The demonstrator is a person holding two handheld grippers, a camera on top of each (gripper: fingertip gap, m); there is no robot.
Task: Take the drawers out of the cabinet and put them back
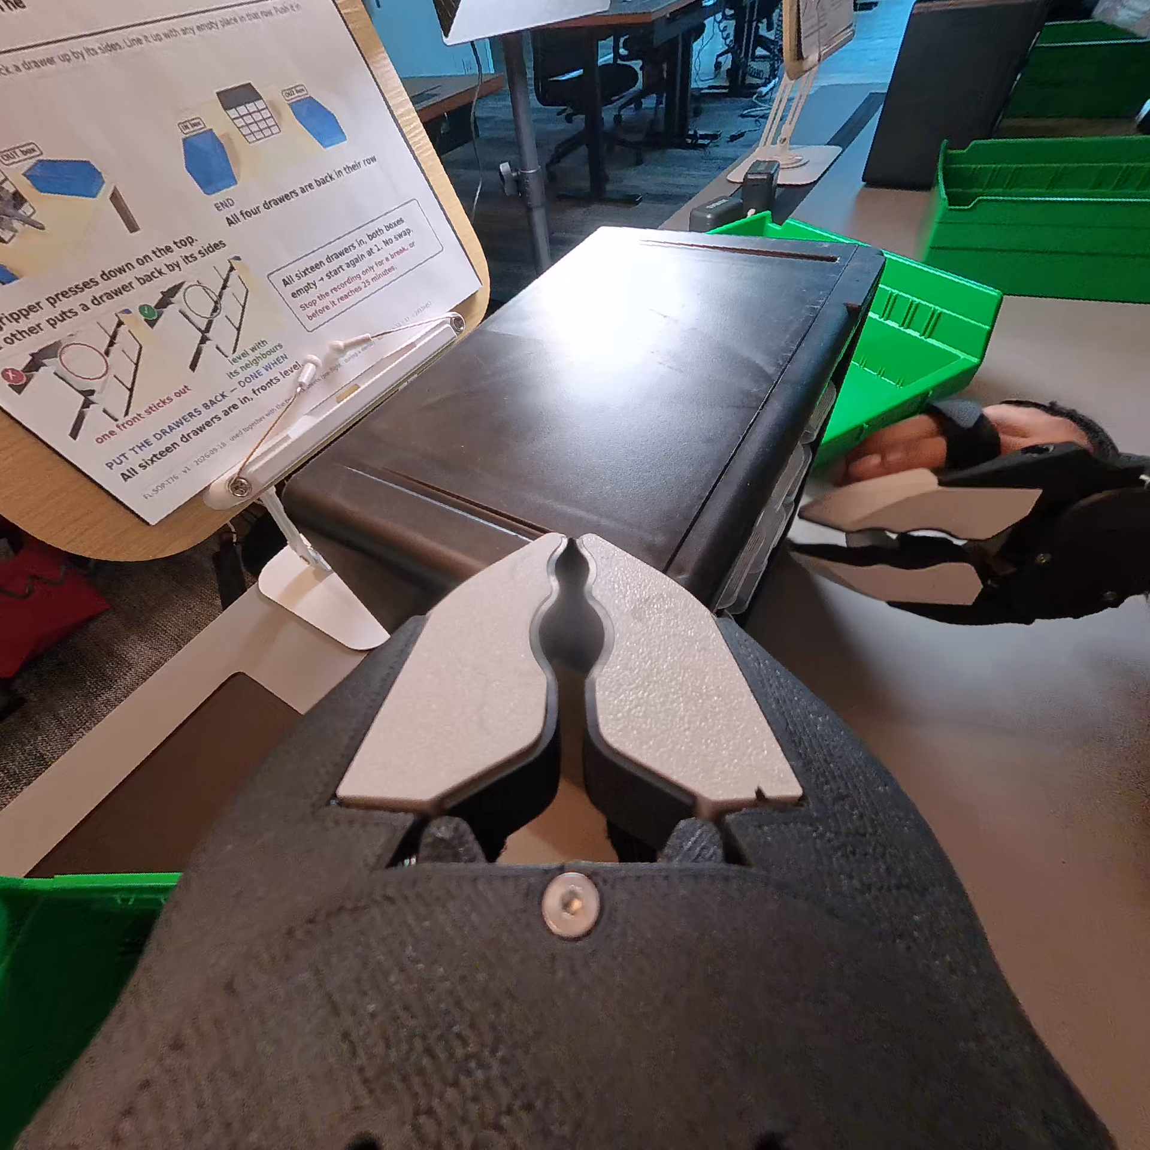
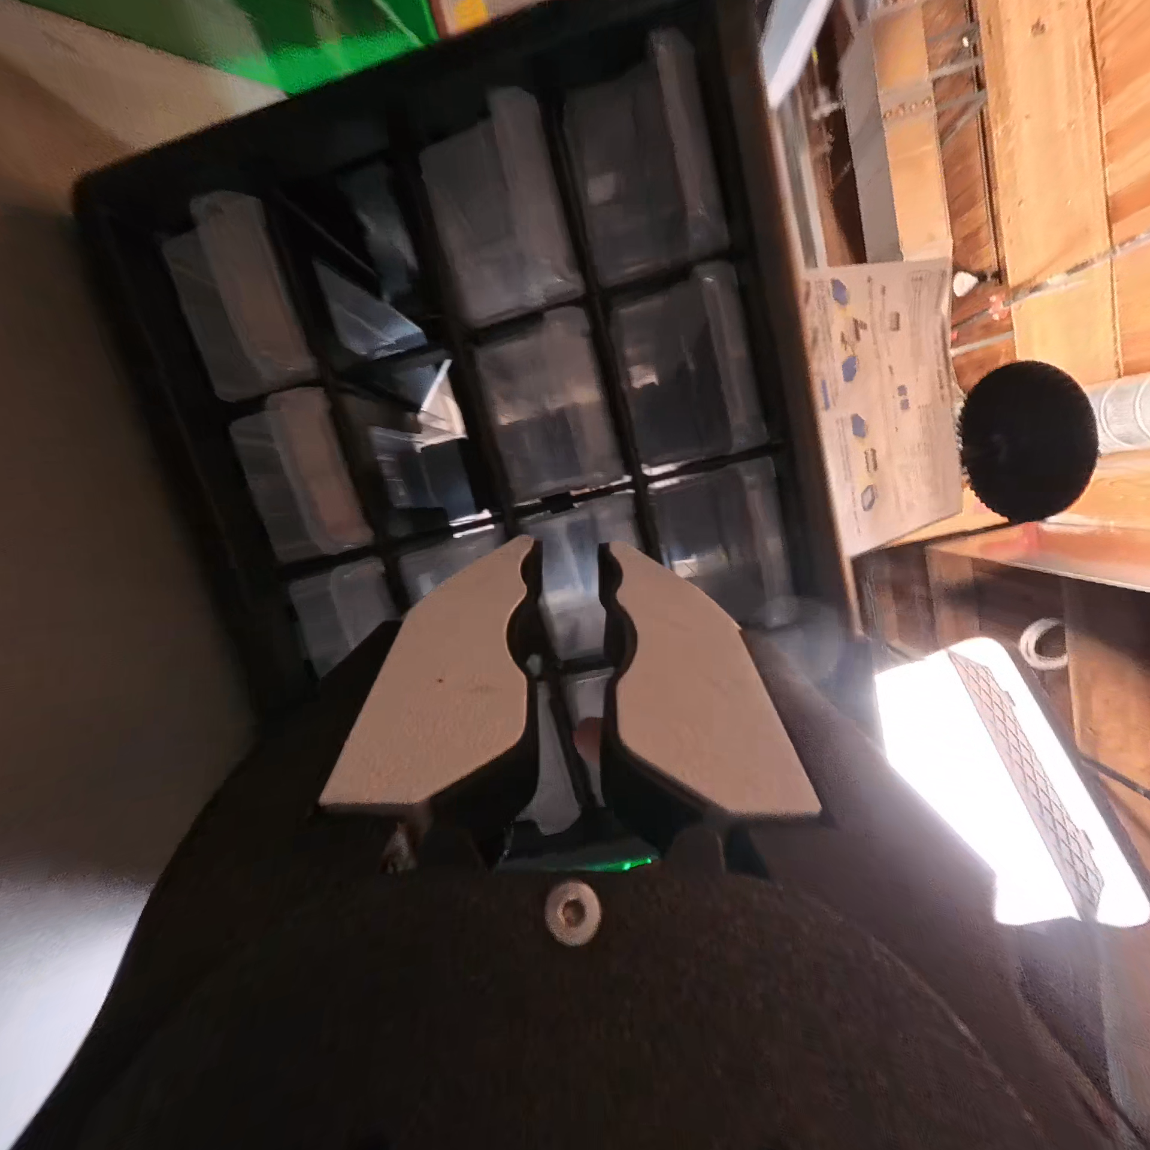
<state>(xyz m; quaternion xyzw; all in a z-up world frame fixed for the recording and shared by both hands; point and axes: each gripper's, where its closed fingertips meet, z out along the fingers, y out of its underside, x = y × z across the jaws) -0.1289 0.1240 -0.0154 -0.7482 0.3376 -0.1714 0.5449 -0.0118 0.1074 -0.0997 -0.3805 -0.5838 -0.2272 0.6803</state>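
Note:
The black drawer cabinet (image 1: 622, 386) stands on the table, and I see its top in the left wrist view. My left gripper (image 1: 569, 547) is shut and empty, with its tips at the near edge of the cabinet top. My right gripper (image 1: 799, 532) reaches in from the right to the cabinet's front. In the right wrist view the cabinet front (image 2: 803, 373) shows a grid of clear drawers. My right gripper (image 2: 569, 547) is closed on the handle of one clear drawer (image 2: 569, 585) low in the grid. Two slots in one column (image 2: 386, 311) look askew or part empty.
An instruction sheet on a wooden stand (image 1: 218, 218) stands left of the cabinet. Green bins sit behind the cabinet (image 1: 902, 348), farther right (image 1: 1045, 205) and at the near left (image 1: 56, 971). A person's gloved hand (image 1: 902, 448) holds the right gripper. The beige table (image 1: 933, 778) stretches to the right.

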